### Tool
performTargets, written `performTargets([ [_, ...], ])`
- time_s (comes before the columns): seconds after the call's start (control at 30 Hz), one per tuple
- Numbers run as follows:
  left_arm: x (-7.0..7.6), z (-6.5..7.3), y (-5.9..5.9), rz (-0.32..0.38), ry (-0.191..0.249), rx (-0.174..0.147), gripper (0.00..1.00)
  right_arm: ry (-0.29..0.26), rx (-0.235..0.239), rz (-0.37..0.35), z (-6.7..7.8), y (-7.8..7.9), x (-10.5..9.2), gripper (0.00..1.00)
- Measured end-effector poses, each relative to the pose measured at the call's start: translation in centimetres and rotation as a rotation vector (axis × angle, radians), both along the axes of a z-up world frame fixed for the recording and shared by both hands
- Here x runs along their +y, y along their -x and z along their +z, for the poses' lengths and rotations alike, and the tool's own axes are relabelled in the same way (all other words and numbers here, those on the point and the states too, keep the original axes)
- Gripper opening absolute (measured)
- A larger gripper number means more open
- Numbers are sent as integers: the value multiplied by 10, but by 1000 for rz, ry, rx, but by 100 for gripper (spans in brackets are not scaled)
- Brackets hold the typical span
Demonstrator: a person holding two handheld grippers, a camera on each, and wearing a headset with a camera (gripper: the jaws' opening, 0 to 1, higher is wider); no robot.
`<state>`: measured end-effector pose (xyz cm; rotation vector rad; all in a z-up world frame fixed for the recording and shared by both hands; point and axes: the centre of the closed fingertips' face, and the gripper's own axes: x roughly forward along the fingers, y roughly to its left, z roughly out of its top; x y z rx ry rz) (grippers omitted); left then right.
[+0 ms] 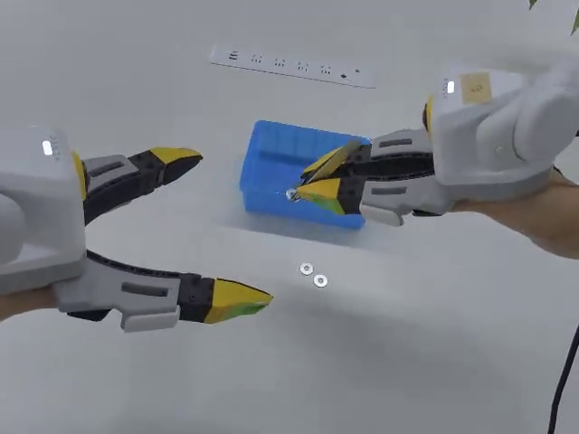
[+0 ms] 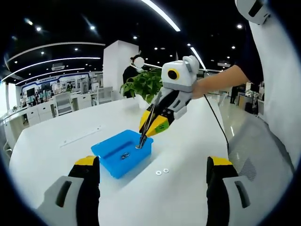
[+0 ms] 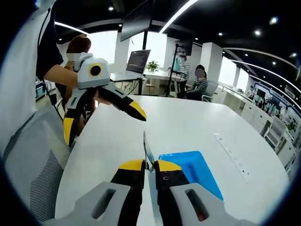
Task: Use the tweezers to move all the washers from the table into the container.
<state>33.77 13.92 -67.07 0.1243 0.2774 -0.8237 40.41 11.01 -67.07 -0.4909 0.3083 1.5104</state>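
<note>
A blue container (image 1: 271, 176) stands mid-table. My right gripper (image 1: 318, 181) is shut on metal tweezers (image 1: 330, 161), whose tips hang over the container's inside. A small ring shows at the tips; I cannot tell whether it is held or lying inside. Two washers (image 1: 307, 268) (image 1: 320, 281) lie on the table just in front of the container. My left gripper (image 1: 222, 231) is open at the near left, holding nothing. In the left gripper view the tweezers (image 2: 143, 134) point into the container (image 2: 110, 160), where washers (image 2: 124, 155) lie. In the right gripper view the tweezers (image 3: 147, 150) rise between my shut jaws.
A white power strip (image 1: 294, 68) lies at the far side of the white table (image 1: 407, 362). A black cable (image 1: 565, 380) hangs at the right edge. A potted plant (image 2: 143, 84) and seated people stand beyond the table.
</note>
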Motion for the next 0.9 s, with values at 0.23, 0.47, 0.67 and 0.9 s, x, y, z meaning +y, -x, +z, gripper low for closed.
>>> performTargets([
  [0.23,7,-7,3,12,-3,10,100,55,-17,-38,-4,-34,3,9],
  [0.47,21,-7,3,43,-8,2,100,126,2,-75,-27,-65,3,9],
  [0.67,27,-6,1,62,-3,0,100,204,13,-84,-59,-74,-1,9],
  [0.9,29,-7,0,83,7,3,100,233,15,-67,-75,-72,1,9],
])
